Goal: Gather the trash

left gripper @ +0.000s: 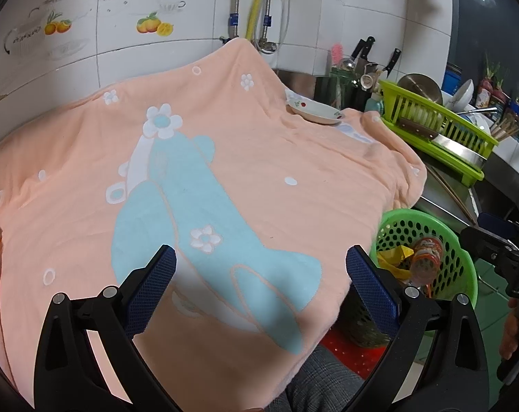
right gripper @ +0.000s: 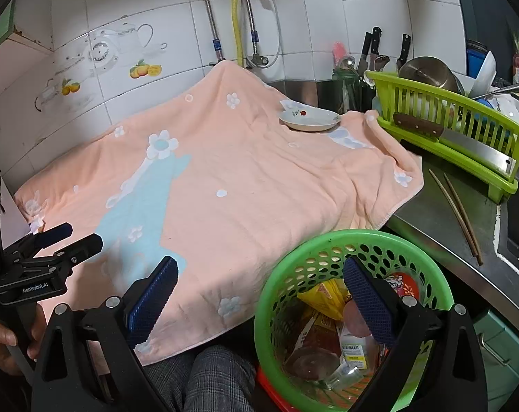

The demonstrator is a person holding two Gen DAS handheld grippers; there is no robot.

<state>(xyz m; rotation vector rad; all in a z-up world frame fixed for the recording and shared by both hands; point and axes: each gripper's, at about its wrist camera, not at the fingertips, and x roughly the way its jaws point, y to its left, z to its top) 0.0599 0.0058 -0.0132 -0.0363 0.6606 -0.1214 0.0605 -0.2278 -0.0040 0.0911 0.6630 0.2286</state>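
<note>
Both claws stand wide, nothing between the pads. Your left gripper (left gripper: pixel 261 267) hangs over the peach towel (left gripper: pixel 259 158); your right gripper (right gripper: pixel 261 274) hangs with one finger over the towel's near edge and the other over the green basket (right gripper: pixel 283 267).

Trash located: it lies inside the basket, at 4 o'clock from the towel's centre in the right wrist view. Visible there: a yellow wrapper (right gripper: pixel 323 297), a clear bottle (right gripper: pixel 314 350) lying on its side, and a red printed lid (right gripper: pixel 402 285). In the left wrist view the basket sits at 3 o'clock.

Towel surface: no loose trash seen. Only a white dish (right gripper: pixel 309 119) at 1 o'clock near the far edge, beside the lime dish rack (right gripper: pixel 465 130). A small white scrap shows at the towel's far left edge, 9 o'clock; too small to identify.

Judgement: collection looks nearly complete. Sweep your view along the left edge before finishing. If the scrap is litter, approach low with your left claw, pinch squarely, avoid snagging terry loops, and release well inside the basket rim.
</note>
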